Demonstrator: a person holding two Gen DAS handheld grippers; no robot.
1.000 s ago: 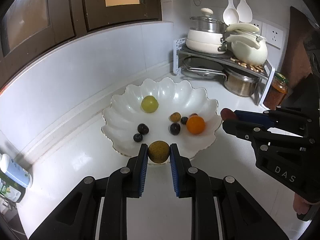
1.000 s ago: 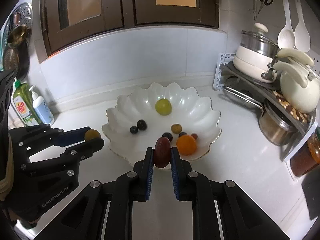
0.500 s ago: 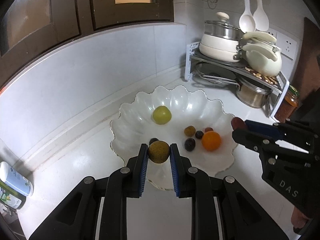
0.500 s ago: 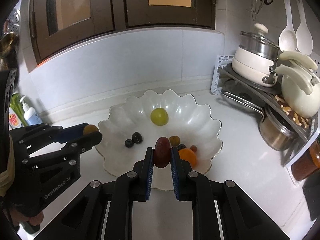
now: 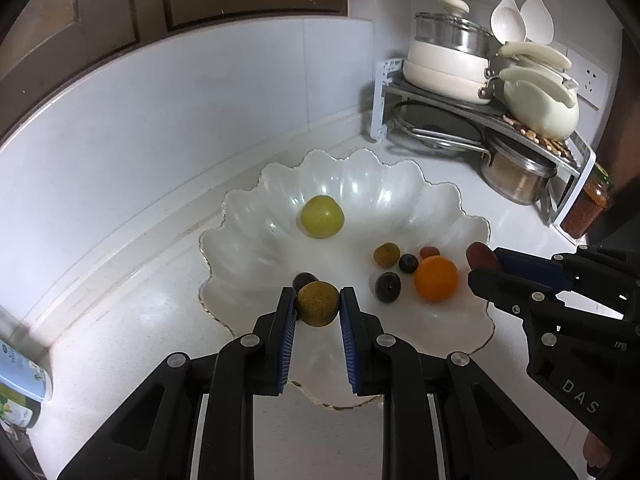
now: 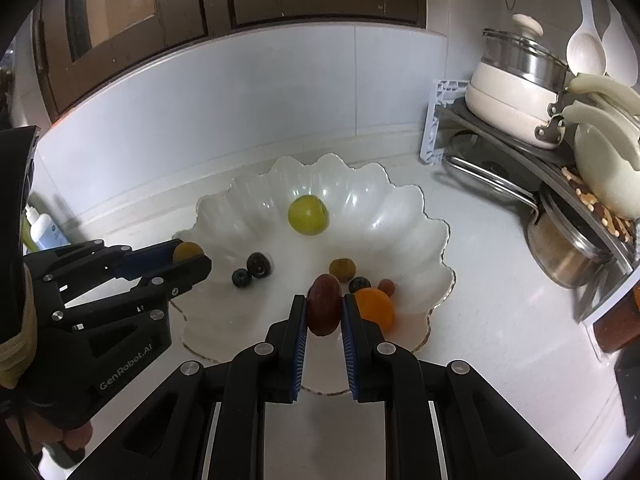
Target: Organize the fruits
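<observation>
White bowl point(image 5: 472, 232) below me | left gripper point(image 5: 318, 308) clamped on brown fruit point(image 5: 317, 304) | right gripper point(image 6: 324, 312) clamped on red fruit point(image 6: 324, 308) | risk: either rolls into orange point(image 6: 374, 308) on release.

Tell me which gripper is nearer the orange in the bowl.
Right. The right gripper, holding a reddish fruit, is right beside the orange; the left gripper is across the bowl, holding a brownish fruit.
</observation>
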